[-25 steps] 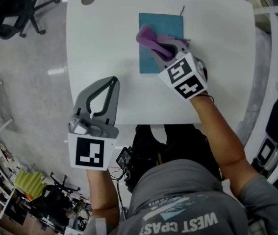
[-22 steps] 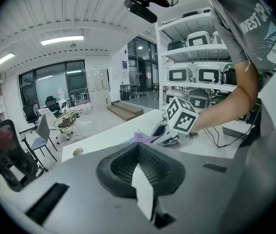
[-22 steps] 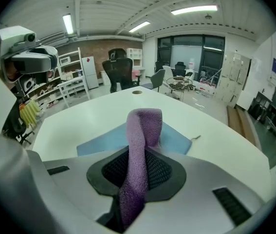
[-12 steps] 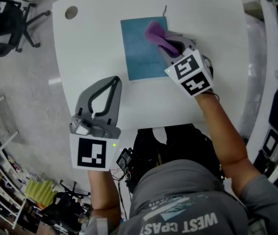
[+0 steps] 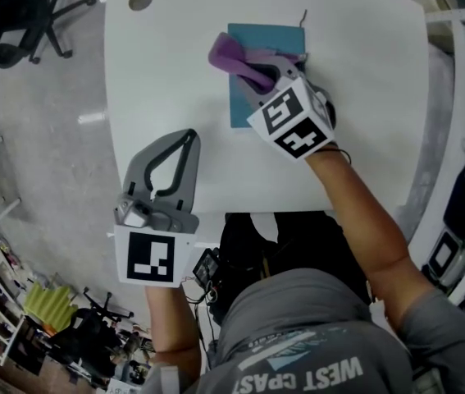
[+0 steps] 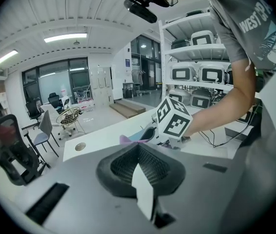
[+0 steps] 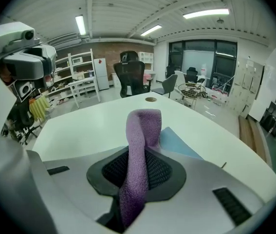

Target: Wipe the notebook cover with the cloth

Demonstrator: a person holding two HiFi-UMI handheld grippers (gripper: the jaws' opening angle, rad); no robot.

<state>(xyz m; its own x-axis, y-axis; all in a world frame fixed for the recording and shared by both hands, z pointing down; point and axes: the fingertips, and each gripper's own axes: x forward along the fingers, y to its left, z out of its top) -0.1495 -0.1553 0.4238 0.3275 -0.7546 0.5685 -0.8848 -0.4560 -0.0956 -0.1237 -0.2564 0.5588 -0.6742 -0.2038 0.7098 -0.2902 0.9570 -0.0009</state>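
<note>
Change noted: within the last second the right gripper [image 5: 257,74] carried the purple cloth [image 5: 230,54] from the left part of the blue notebook [image 5: 280,43] toward its three o'clock side and back again. The cloth now sits at the cover's ten o'clock corner, overhanging the left edge onto the white table [image 5: 363,97].

We judge that the wiping is under way. The upper band of the cover has been passed over, while the part toward six o'clock looks unwiped.

The notebook lies flat toward the table's twelve o'clock side.

Right fingers: nearly together, clamped on a fold of the cloth, which stands up between them and droops forward onto the cover.

Left gripper [image 5: 188,135]: over the table's seven o'clock edge, well apart from the notebook. Its jaws meet at the tips, with nothing held or touched.
</note>
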